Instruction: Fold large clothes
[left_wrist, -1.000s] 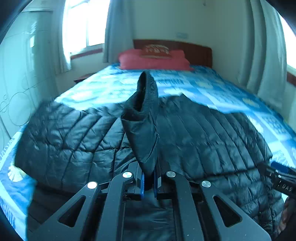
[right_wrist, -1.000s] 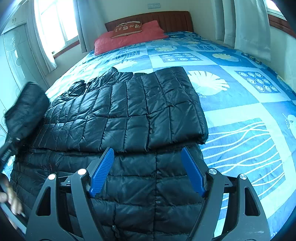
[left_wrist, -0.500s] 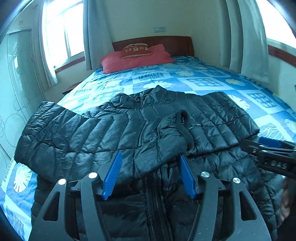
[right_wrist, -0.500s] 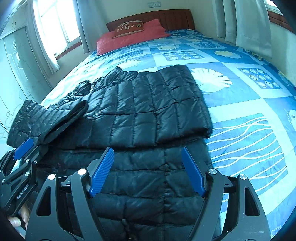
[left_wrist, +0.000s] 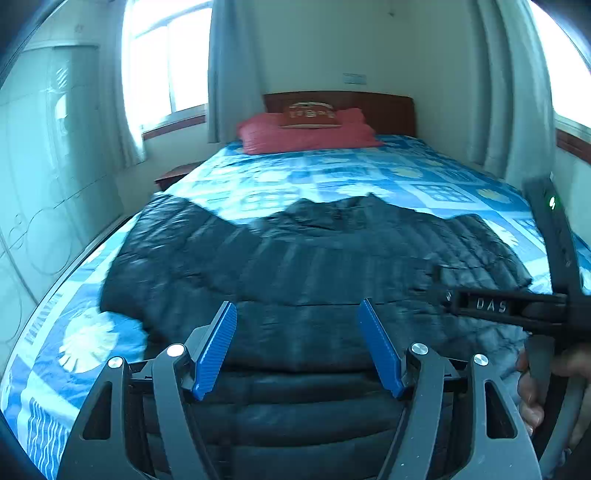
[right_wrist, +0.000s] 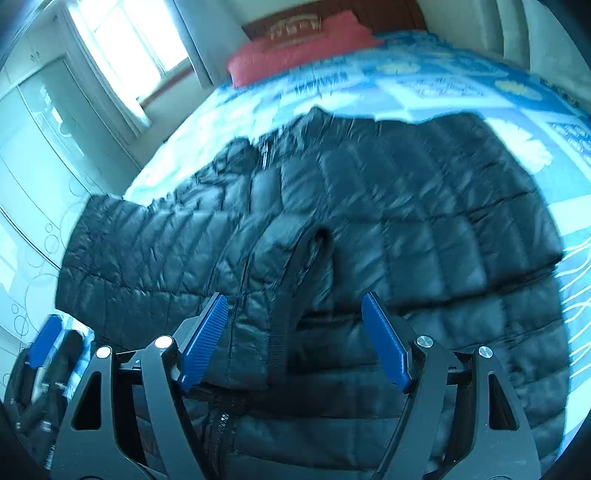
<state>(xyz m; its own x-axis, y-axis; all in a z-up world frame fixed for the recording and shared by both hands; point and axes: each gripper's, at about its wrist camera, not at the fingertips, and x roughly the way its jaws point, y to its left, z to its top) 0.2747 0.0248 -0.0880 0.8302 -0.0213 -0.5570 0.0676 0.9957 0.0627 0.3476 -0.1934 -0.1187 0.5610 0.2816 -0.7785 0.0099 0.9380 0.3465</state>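
Observation:
A black quilted puffer jacket (left_wrist: 314, 266) lies spread across the near part of the blue patterned bed (left_wrist: 332, 173). One sleeve (right_wrist: 291, 258) is folded over its front, cuff up, next to the zip. My left gripper (left_wrist: 296, 304) hovers over the jacket's near edge; its jaws are opening and nothing is between them. My right gripper (right_wrist: 294, 297) is open above the folded sleeve without touching it. The right gripper (left_wrist: 480, 304) and the hand holding it also show at the right of the left wrist view. The left gripper (right_wrist: 44, 339) shows at the lower left of the right wrist view.
Red pillows (left_wrist: 306, 129) lean on a wooden headboard (left_wrist: 384, 110) at the far end. A pale wardrobe (left_wrist: 44, 177) stands close along the bed's left side, with a small bedside table (left_wrist: 177, 175) beyond it. Curtains (left_wrist: 517, 92) and windows flank the bed.
My left gripper let go of the sleeve, which dropped across the jacket front, then opened and drew back. My right gripper swung left over the folded sleeve.

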